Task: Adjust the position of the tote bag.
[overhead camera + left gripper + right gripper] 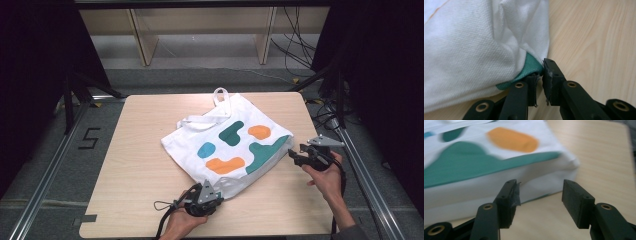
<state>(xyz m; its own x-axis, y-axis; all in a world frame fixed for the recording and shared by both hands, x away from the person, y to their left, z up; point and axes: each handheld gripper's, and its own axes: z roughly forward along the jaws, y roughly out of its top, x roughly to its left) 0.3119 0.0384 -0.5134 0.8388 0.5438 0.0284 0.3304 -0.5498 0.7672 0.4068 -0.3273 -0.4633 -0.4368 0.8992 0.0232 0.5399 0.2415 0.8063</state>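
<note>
On the table (135, 165) lies a tote bag (227, 142). At its near corner the left gripper (212, 196) pinches the cloth; beside its right corner the right gripper (295, 156) stands open, likely needing to grip next.

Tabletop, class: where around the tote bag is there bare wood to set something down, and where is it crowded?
Free: the table's left side beside the tote bag, and its far-right corner. Crowded: the bag's near corner at the left gripper, and its right edge by the right gripper.
</note>
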